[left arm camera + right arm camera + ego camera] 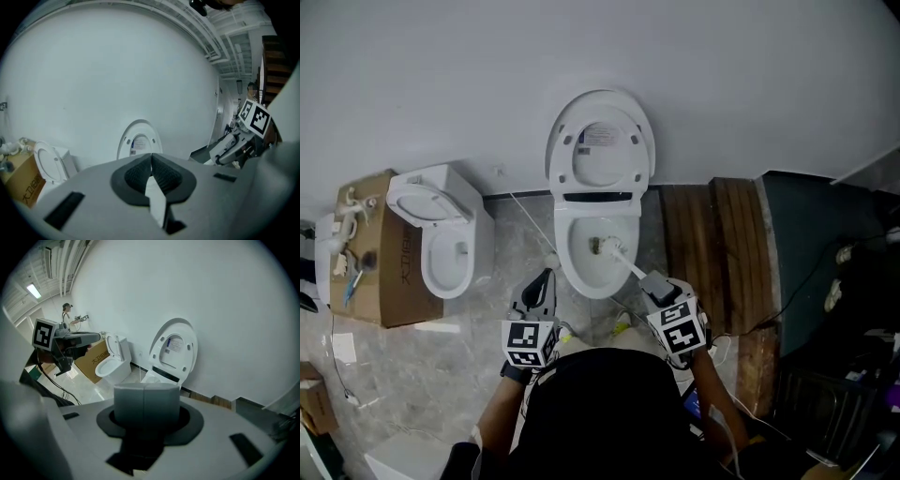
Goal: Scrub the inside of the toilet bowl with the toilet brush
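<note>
A white toilet [598, 258] stands against the wall in the head view with its lid [600, 141] raised. The toilet brush [623, 260] has a white shaft, and its head [603, 247] is down inside the bowl. My right gripper [654, 284] is shut on the brush's grey handle end [146, 404] at the bowl's near right rim. My left gripper [544, 283] hangs at the bowl's near left, off the toilet, and its pads [161, 176] meet with nothing held. The raised lid [139, 143] also shows in the left gripper view, and the lid [174, 350] in the right gripper view.
A second white toilet [441, 230] stands to the left beside a cardboard box [389, 258] with small items on top. Wooden planks [712, 234] and a dark panel [820, 253] with cables lie on the right. A person [68, 317] stands far off.
</note>
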`<state>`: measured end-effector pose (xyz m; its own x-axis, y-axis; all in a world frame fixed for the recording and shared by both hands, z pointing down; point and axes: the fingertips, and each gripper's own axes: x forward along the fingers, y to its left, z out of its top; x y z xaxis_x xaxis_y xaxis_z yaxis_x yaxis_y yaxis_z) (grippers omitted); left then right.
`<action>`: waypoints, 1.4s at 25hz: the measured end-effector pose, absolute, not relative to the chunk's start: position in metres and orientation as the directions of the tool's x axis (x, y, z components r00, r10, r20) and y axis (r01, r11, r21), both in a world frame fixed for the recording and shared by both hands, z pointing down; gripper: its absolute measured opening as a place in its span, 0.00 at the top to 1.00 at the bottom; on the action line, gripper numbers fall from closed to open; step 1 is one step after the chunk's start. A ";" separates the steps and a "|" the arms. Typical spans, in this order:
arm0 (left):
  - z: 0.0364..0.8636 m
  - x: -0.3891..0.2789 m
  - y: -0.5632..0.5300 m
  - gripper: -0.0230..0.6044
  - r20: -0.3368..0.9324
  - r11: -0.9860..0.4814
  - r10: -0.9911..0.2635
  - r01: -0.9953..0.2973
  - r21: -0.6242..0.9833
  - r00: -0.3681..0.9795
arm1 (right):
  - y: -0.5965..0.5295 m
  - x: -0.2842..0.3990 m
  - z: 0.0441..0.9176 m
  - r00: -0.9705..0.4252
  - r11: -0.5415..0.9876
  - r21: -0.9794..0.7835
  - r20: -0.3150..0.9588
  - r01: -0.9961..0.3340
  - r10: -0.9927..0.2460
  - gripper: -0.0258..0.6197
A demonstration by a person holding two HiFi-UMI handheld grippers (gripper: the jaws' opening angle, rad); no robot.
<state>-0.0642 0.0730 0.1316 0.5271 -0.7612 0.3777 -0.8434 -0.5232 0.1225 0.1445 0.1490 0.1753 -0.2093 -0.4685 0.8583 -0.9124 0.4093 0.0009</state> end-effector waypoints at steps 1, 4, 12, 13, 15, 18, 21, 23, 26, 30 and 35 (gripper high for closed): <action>0.132 -0.065 0.072 0.94 0.381 -0.529 -0.758 -0.841 0.115 0.529 | 0.149 0.145 0.175 -0.207 0.408 0.004 0.857 -0.913 -0.471 0.72; 0.135 -0.065 0.076 0.94 0.397 -0.543 -0.745 -0.833 0.105 0.536 | 0.150 0.144 0.174 -0.203 0.407 0.007 0.858 -0.913 -0.471 0.72; 0.140 -0.055 0.080 0.94 0.404 -0.556 -0.728 -0.822 0.123 0.554 | 0.151 0.141 0.173 -0.204 0.410 0.008 0.859 -0.912 -0.470 0.72; 0.140 -0.055 0.080 0.94 0.404 -0.557 -0.728 -0.821 0.124 0.555 | 0.151 0.140 0.173 -0.208 0.414 0.004 0.859 -0.910 -0.467 0.72; 0.140 -0.054 0.078 0.94 0.402 -0.557 -0.729 -0.821 0.122 0.554 | 0.148 0.138 0.175 -0.214 0.424 0.004 0.860 -0.906 -0.464 0.72; 0.140 -0.052 0.080 0.94 0.402 -0.563 -0.725 -0.818 0.121 0.559 | 0.151 0.139 0.173 -0.209 0.427 0.008 0.864 -0.904 -0.458 0.72; 0.138 -0.050 0.084 0.94 0.405 -0.572 -0.716 -0.810 0.128 0.569 | 0.155 0.138 0.175 -0.217 0.421 -0.011 0.869 -0.907 -0.445 0.72; 0.134 -0.049 0.082 0.94 0.397 -0.584 -0.710 -0.801 0.129 0.581 | 0.150 0.136 0.179 -0.238 0.441 -0.032 0.875 -0.897 -0.421 0.72; 0.120 -0.039 0.073 0.94 0.366 -0.615 -0.706 -0.781 0.110 0.607 | 0.131 0.133 0.171 -0.287 0.500 -0.064 0.877 -0.864 -0.385 0.72; 0.108 -0.024 0.076 0.94 0.340 -0.632 -0.700 -0.766 0.117 0.629 | 0.130 0.139 0.152 -0.304 0.531 -0.086 0.891 -0.843 -0.338 0.72; 0.101 -0.028 0.076 0.94 0.328 -0.629 -0.706 -0.769 0.114 0.627 | 0.123 0.141 0.134 -0.274 0.543 -0.029 0.886 -0.839 -0.375 0.72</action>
